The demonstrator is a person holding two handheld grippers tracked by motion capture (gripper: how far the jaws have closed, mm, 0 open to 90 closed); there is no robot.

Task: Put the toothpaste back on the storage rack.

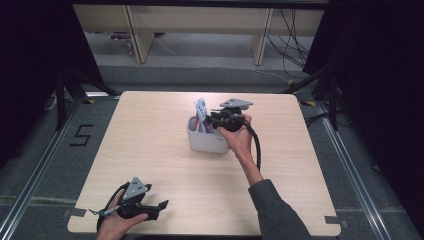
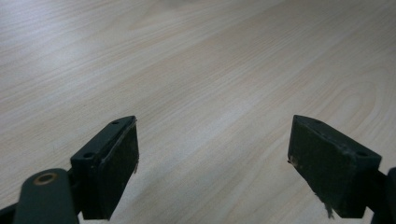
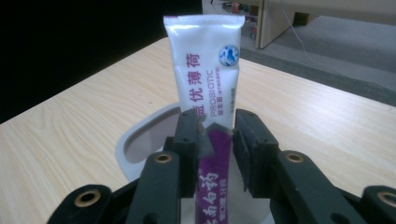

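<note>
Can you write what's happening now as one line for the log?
right gripper: shut on purple tube over grey holder | white tube: in holder | left gripper: open, idle

High view overhead, table [image 1: 150, 150] shared; tool cameras close

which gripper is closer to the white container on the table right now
Right. The right gripper is at the white container, its jaws over the opening; the left gripper sits far off by the table's near edge.

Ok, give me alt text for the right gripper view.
The right gripper has its black jaws closed on a purple tube over a white holder. A white tube stands upright behind it, with the table beyond.
</note>
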